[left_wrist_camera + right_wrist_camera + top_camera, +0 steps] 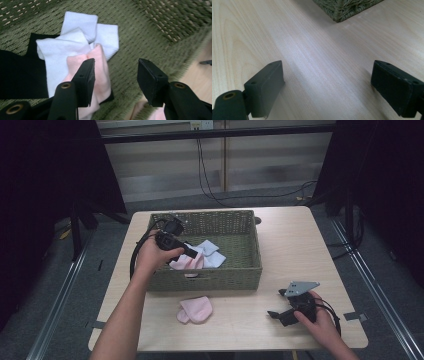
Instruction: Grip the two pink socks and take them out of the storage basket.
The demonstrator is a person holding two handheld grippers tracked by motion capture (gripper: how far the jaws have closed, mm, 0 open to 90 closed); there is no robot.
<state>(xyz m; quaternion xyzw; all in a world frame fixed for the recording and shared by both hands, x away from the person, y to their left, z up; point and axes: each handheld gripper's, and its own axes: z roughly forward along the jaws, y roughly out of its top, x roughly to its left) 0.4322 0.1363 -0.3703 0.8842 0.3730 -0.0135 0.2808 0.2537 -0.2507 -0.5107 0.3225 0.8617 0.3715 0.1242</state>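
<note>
— While the left gripper (113,82) hangs spread and empty inside the woven green basket (250,227), where's the pale pink folded sock (96,72)?
— Under its jaws, overlapping white socks (75,37). Soft, light, floppy: pinch the nearer folded end. Its length runs toward the jaws.
— The right gripper (325,87)?
— Spread, empty, over the wooden table (312,50).

Pink sock (100,72) flat in basket atop white socks (75,37); second pink sock (196,309) on table.
</note>
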